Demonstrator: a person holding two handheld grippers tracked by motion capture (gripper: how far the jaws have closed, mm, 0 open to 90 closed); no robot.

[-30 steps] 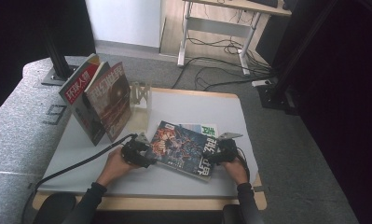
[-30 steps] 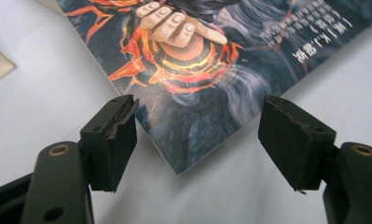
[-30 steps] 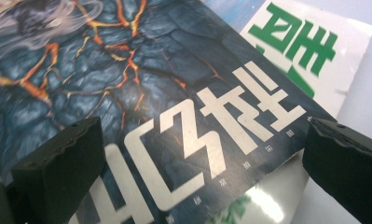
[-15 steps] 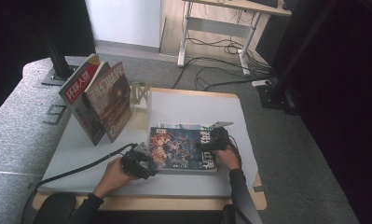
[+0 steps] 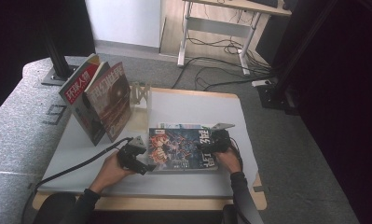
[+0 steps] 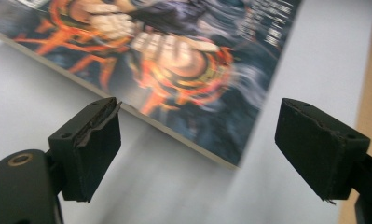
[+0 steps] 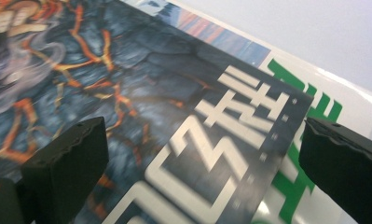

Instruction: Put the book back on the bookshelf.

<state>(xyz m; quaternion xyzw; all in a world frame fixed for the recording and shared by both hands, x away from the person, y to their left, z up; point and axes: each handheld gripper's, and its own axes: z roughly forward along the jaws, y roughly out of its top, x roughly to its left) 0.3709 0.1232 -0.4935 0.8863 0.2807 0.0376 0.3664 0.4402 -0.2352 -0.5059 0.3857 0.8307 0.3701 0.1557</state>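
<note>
A magazine with a dark, fiery cover (image 5: 179, 148) lies flat on the grey mat, on top of a second magazine with green lettering (image 5: 181, 126). My left gripper (image 5: 144, 162) sits at the top magazine's near left corner. Its jaws have just been opening; in the left gripper view the magazine's corner (image 6: 207, 116) lies ahead between the pads (image 6: 97, 140), untouched. My left gripper (image 6: 197, 112) is open. My right gripper (image 5: 212, 145) hovers over the cover's right part with the white lettering (image 7: 211, 154). There my right gripper (image 7: 204, 130) stands open, holding nothing.
Two more magazines (image 5: 102, 100) stand upright and leaning at the back left, beside a small wooden rack (image 5: 140, 94). The mat (image 5: 197, 105) covers a wooden table whose edge (image 5: 174, 204) runs along the front. Cables trail from each gripper toward the person.
The top magazine has turned from a slant to lie square with the table. My right gripper has shifted a little away from the person and leftward over the cover. The left hand has slid slightly nearer.
</note>
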